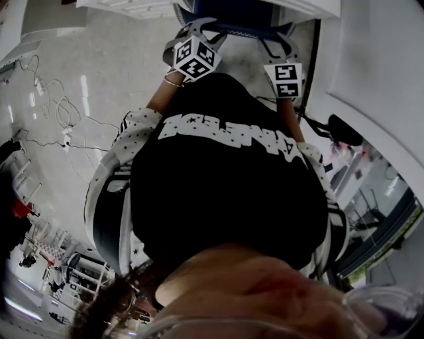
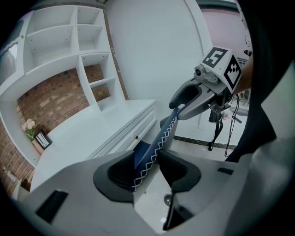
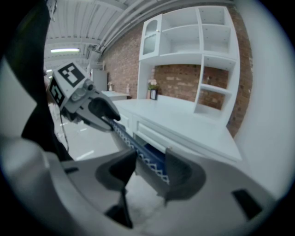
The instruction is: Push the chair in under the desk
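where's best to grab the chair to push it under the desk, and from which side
Take the chair back by its top edge, from behind, the side away from the desk. That stitched edge is thin enough to sit between jaws and runs roughly along the desk front, so one claw near each end should push it straight. The left claw and right claw grip it so.

A white counter is set against a brick wall, with drawers along its near front. A white shelf unit is stood on its right end. Flowers and a small framed picture are placed at its left end. Loose cables are strewn over the pale floor at the left, and a blue chair is stood on it at the far side.
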Available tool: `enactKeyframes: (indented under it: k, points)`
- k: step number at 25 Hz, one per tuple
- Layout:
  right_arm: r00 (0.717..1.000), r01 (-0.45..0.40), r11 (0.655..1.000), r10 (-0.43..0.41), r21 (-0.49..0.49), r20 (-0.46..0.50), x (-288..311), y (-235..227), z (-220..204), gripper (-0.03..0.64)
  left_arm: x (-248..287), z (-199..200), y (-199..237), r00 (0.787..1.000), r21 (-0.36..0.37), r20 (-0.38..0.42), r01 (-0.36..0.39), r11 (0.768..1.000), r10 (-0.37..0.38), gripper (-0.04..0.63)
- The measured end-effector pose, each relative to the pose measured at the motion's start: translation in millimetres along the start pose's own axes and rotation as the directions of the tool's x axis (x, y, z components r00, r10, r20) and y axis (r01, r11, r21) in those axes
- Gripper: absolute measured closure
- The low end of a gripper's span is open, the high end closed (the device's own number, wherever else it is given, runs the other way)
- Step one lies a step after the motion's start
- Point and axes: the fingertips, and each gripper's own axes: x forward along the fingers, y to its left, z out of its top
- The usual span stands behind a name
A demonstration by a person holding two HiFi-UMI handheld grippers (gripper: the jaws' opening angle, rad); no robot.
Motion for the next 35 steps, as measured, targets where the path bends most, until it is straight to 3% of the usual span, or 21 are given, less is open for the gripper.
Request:
enactKeyframes:
  k: [35]
  points:
    - [0.998, 0.064, 0.998, -0.063, 0.019, -0.029, 1.9, -23.9, 6.8, 0.411, 13.0, 19.6, 9.3, 0.999, 0.013, 0.004, 0.033, 0.999, -0.033, 0.403]
